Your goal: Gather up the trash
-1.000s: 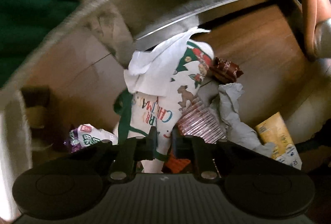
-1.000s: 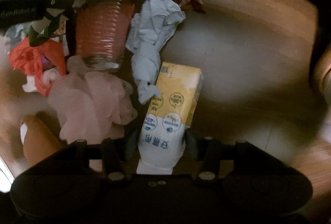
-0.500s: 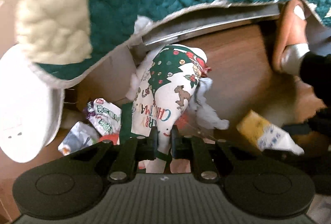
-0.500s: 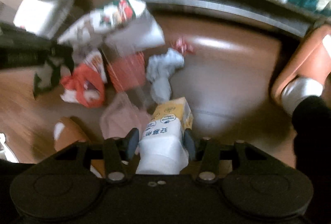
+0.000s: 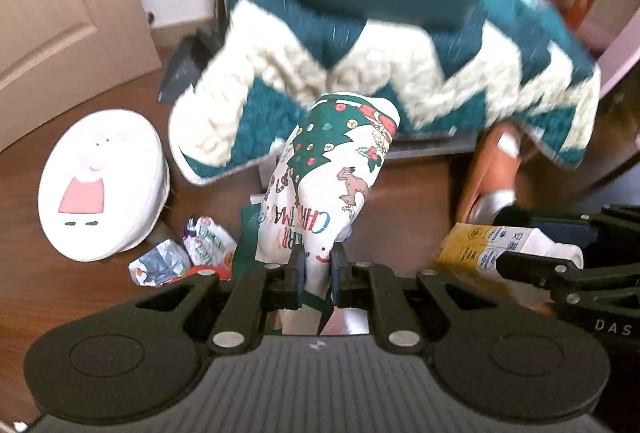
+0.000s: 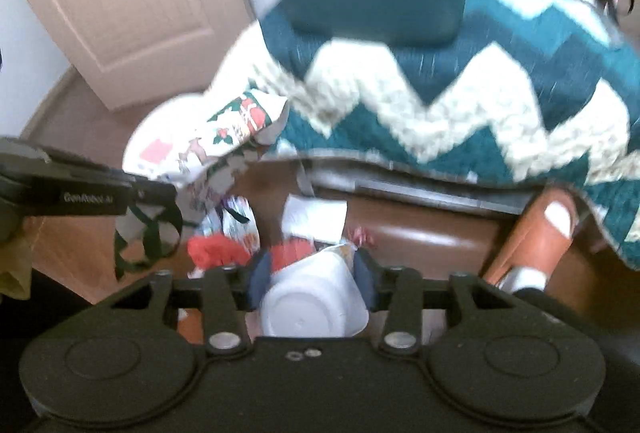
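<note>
Dark wooden floor [image 5: 408, 201] below, zigzag teal-and-cream blanket [image 5: 400, 81] beyond. Christmas-print bag [image 5: 332, 185] pinched at its lower edge by left tool [image 5: 316, 273], jaws narrow and clamped, cloth rising ahead of the fingers. Yellow-and-white carton [image 6: 316, 301] wedged between right tool [image 6: 310, 283] pads, jaws closing on it. Wrappers [image 5: 188, 253] scattered on floor beside round white box [image 5: 100, 185].

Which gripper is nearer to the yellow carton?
Right. The right gripper has the carton between its closing jaws, pads against its sides. The left gripper is beside it, apart, shut on the Christmas bag.
</note>
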The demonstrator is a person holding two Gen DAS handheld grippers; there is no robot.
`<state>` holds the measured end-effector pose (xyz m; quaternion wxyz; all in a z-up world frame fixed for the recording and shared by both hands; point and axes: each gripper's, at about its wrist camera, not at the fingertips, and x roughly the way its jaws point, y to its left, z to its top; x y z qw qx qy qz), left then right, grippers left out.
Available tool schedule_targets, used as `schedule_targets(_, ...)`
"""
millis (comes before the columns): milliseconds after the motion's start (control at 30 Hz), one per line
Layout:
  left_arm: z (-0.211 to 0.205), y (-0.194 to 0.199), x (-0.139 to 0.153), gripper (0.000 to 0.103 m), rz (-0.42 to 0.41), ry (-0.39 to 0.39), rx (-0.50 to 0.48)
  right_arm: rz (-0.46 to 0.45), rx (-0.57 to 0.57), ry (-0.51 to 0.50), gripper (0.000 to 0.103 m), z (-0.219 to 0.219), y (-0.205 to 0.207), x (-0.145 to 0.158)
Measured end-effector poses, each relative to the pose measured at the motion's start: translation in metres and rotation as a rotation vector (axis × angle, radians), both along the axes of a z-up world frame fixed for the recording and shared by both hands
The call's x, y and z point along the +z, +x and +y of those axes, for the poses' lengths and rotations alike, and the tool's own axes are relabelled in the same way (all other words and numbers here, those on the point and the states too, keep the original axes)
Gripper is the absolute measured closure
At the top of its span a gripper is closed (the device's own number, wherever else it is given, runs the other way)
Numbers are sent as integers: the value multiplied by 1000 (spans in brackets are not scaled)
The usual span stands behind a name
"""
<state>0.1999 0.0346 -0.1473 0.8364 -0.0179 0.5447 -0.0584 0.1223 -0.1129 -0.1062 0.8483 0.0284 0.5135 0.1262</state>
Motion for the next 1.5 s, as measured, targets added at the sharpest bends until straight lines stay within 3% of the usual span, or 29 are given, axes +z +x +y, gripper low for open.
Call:
schedule_targets(33, -1, -5, 9, 91, -19, -10, 16, -15, -5, 8, 101, -3, -2, 10)
schedule_targets(167, -5, -21, 38, 91, -92, -20, 37, -38, 9, 11, 103, -10, -6, 29)
schedule_targets(233, -8, -30, 49, 91, -119, -22, 43, -43, -1, 18, 98, -16, -3, 29)
schedule_targets(300, -6, -36, 52, 91, -138, -28, 54, -6, 1, 76, 92, -26, -2, 29)
schedule_targets(433, 2, -47, 42, 91, -144, -40, 86, 51, 14, 84, 86, -29, 1, 5)
schedule_targets(600, 9, -42, 11, 91, -109, -71, 117, 194, 100, 35, 75, -10, 11, -52)
schedule_targets(800, 21, -7, -27, 91, -65, -86, 143, 371, 186, -41, 62, 18, 37, -149)
schedule_targets(900, 32, 12, -35, 91, -76, -88, 162, 475, 190, -58, 60, 27, 48, -198)
schedule_targets(1000, 44, 25, -46, 91, -71, -85, 203, 586, 134, -65, 60, 26, 53, -250)
schedule_targets(1167, 59, 37, -58, 91, -34, -114, 280, 766, -53, -22, 60, 1, 48, -324)
schedule_targets(1300, 58, 43, -66, 91, 0, -132, 303, 810, -186, 11, 59, -12, 46, -354)
schedule_targets(1333, 57, 44, -68, 91, 9, -137, 302, 810, -186, -5, 59, -11, 45, -358)
schedule_targets(1400, 55, 45, -72, 91, 24, -135, 296, 784, -178, -48, 48, -7, 43, -362)
schedule_targets(1500, 53, 46, -76, 91, 42, -133, 290, 766, -155, -95, 47, -1, 39, -363)
